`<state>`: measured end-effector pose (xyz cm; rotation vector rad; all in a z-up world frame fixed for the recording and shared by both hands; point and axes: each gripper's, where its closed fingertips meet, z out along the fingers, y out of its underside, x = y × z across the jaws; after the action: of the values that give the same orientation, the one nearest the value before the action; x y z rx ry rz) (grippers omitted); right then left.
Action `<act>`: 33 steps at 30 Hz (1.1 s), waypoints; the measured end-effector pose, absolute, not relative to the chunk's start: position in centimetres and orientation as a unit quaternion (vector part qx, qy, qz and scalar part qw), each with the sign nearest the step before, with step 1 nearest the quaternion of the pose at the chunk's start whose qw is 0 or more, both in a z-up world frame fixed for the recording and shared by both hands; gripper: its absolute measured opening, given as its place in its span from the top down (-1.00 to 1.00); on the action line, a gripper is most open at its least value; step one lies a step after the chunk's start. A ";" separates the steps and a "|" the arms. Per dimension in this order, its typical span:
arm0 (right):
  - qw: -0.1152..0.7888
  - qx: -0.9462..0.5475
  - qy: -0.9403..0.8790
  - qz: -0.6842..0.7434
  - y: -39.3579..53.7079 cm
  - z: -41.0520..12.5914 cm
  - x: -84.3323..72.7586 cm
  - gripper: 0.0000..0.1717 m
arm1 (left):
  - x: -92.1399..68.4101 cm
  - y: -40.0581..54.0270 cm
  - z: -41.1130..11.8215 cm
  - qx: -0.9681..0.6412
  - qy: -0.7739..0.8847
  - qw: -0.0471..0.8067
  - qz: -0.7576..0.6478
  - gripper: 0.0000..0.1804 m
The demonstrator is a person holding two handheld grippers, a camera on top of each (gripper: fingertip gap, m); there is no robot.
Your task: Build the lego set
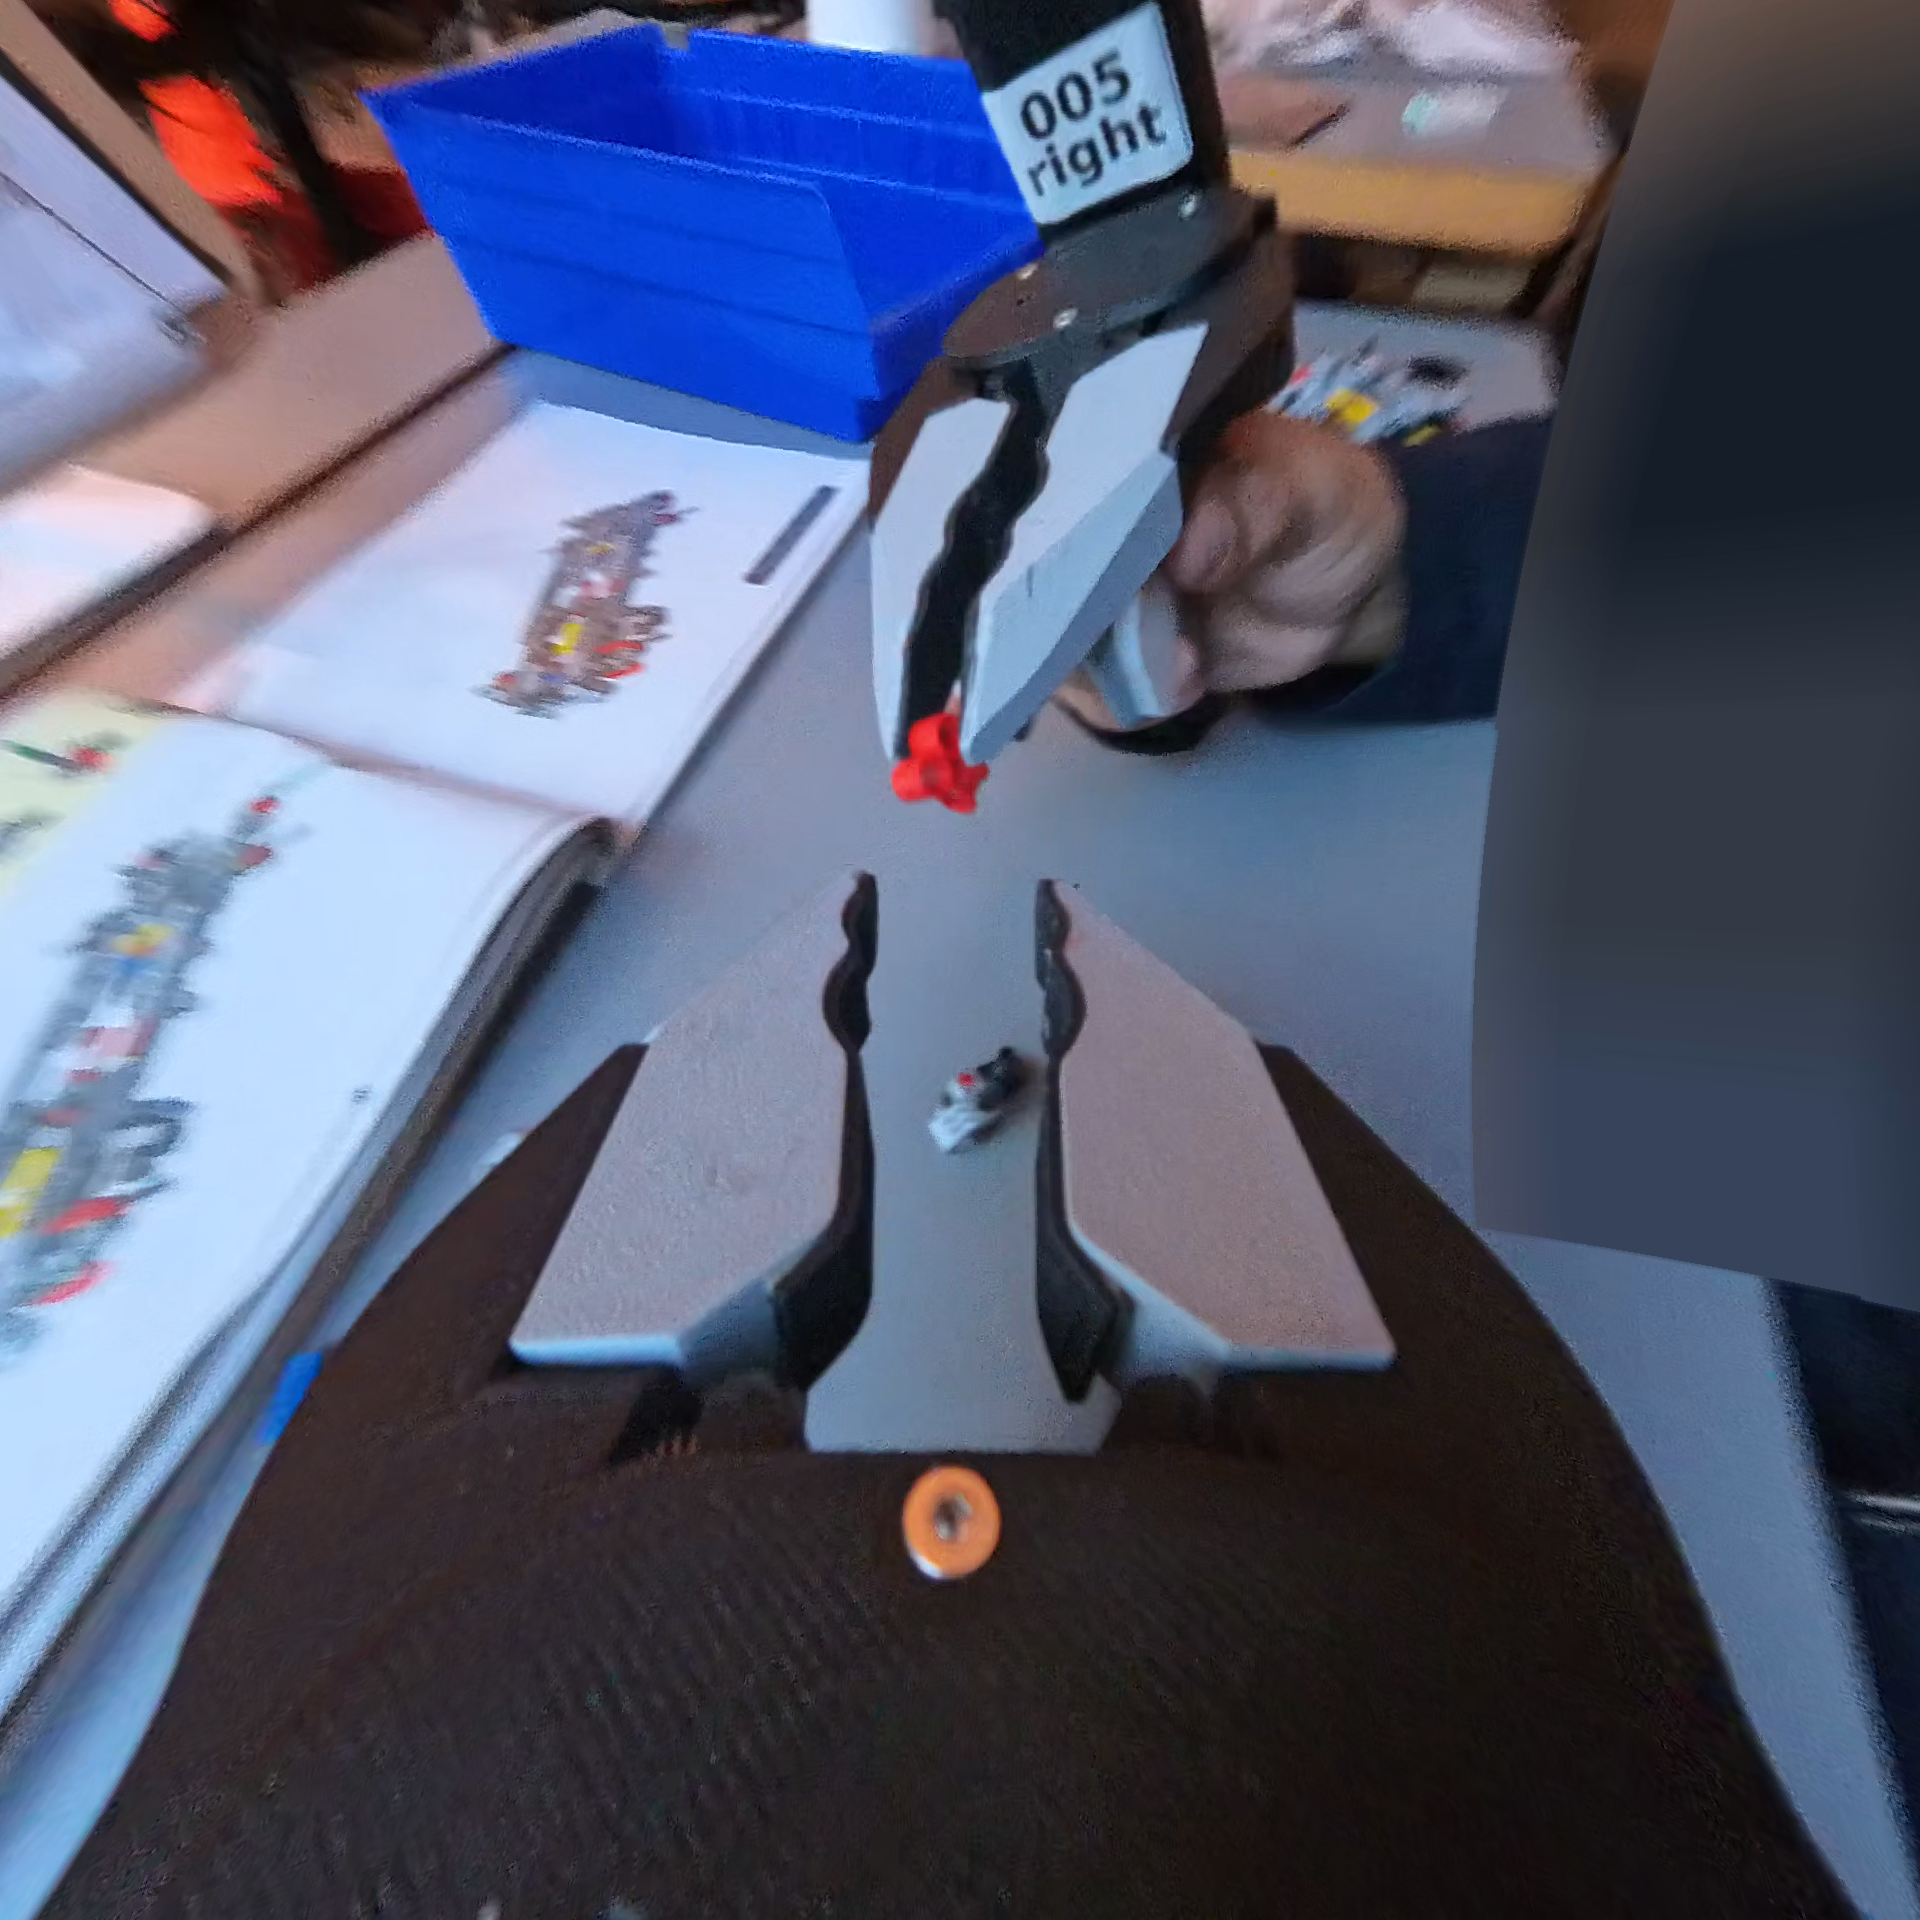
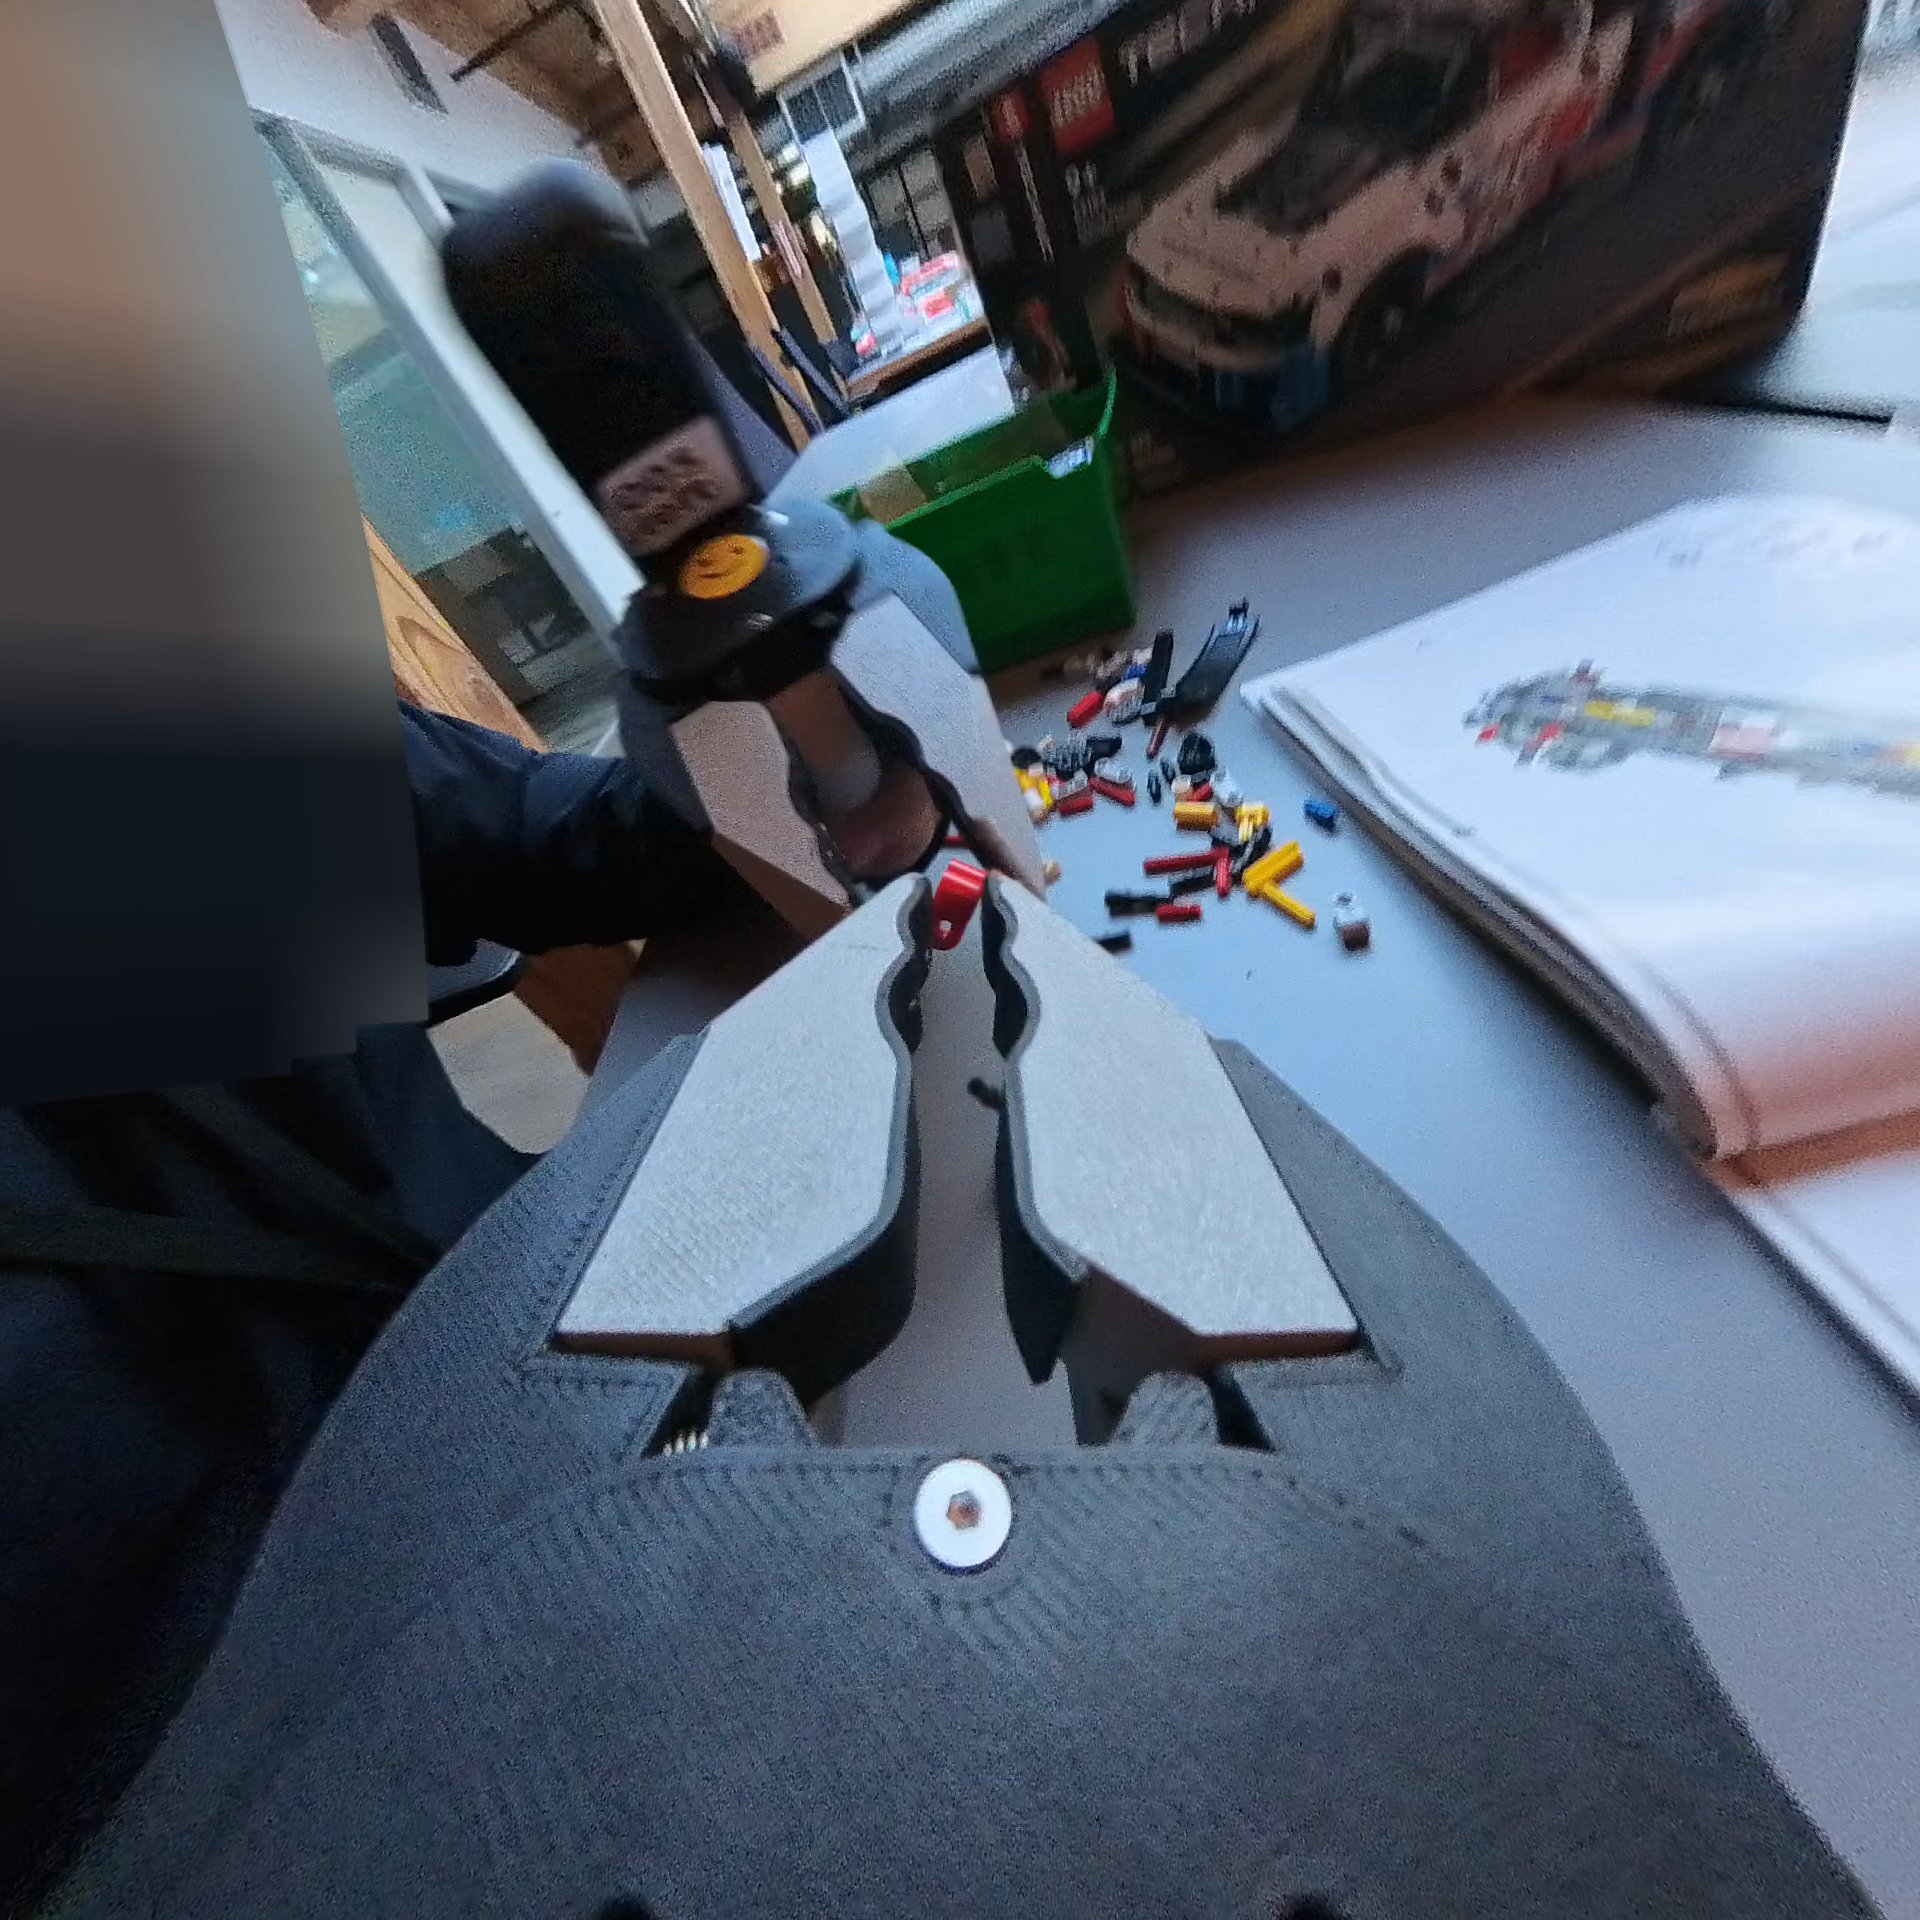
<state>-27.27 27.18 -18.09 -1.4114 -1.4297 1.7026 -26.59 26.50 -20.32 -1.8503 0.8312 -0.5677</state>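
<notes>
Grey bench (image 1: 1299,935) is carrying an open booklet (image 1: 499,582); beside the booklet, the left claw (image 1: 954,904) is hovering spread and bare over a small black-and-white piece (image 1: 977,1112), while the right claw (image 2: 956,906) is pinching a red piece (image 2: 958,902).

A white label (image 1: 1091,125) with black print sits on the black body of my right claw (image 1: 940,743). My left claw (image 2: 940,883) bears a blurred dark label (image 2: 670,499) and an orange round sticker (image 2: 720,566). A dark box (image 2: 1455,208), far right, carries a red logo patch (image 2: 1075,99), too blurred to read.
</notes>
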 end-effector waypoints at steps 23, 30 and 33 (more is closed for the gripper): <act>0.360 -0.416 -0.545 0.633 24.9 -15.5 -27.4 0.93 | -24.9 25.1 -16.2 -0.676 0.225 0.439 -0.547 0.94; 0.366 -0.422 -0.545 0.625 25.3 -15.8 -27.4 0.94 | -25.5 25.6 -16.1 -0.676 0.210 0.448 -0.546 0.94; 0.364 -0.425 -0.545 0.624 25.4 -15.9 -27.5 0.93 | -25.6 25.6 -16.2 -0.679 0.213 0.450 -0.539 0.94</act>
<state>-27.45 25.43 -15.91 -1.0945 -1.4029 1.6057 -25.65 25.63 -16.20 -1.6797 0.5262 -1.3316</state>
